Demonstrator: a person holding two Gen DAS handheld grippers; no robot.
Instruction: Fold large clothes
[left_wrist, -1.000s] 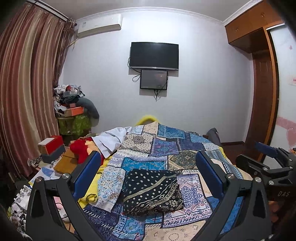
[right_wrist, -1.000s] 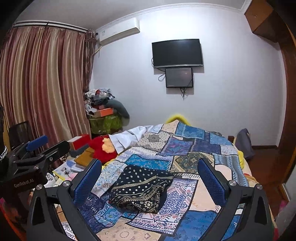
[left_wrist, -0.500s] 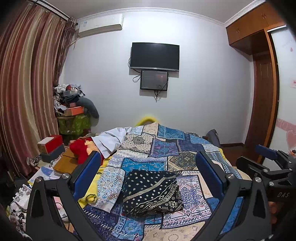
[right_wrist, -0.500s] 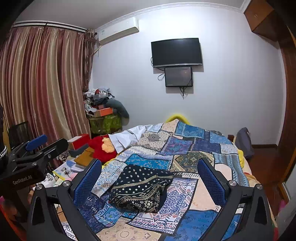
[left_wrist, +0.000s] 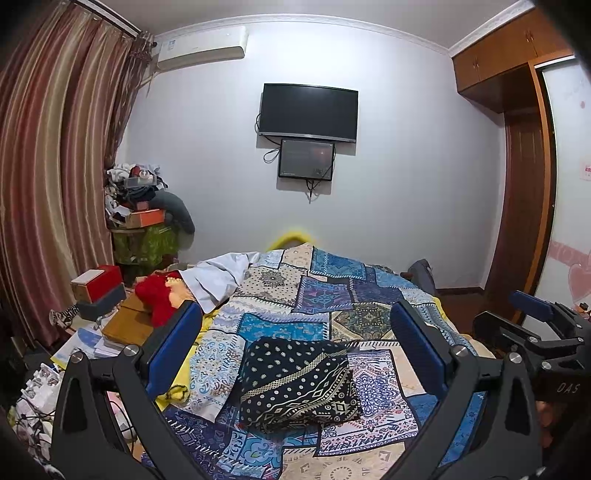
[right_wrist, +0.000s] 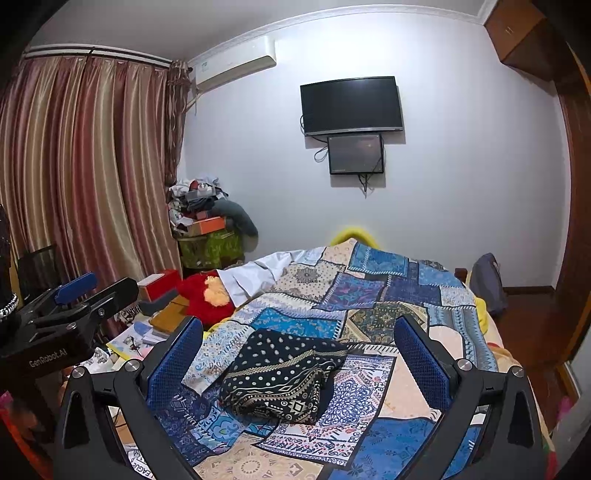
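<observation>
A folded black garment with white dots and beige bands (left_wrist: 299, 384) lies on the patchwork bedspread (left_wrist: 332, 295); it also shows in the right wrist view (right_wrist: 277, 376). My left gripper (left_wrist: 295, 332) is open and empty, held above and in front of the garment, apart from it. My right gripper (right_wrist: 299, 339) is open and empty, likewise above the garment. The right gripper shows at the right edge of the left wrist view (left_wrist: 535, 325). The left gripper shows at the left edge of the right wrist view (right_wrist: 74, 299).
A white cloth (left_wrist: 218, 277) and a red plush toy (left_wrist: 157, 299) lie at the bed's left side. Boxes and papers (left_wrist: 99, 295) crowd the left. A cluttered green stand (left_wrist: 144, 229) stands by the curtains. A wardrobe (left_wrist: 524, 184) stands on the right.
Both grippers have stayed open and nearly still, with only a slight drift of view. The folded garment has not moved.
</observation>
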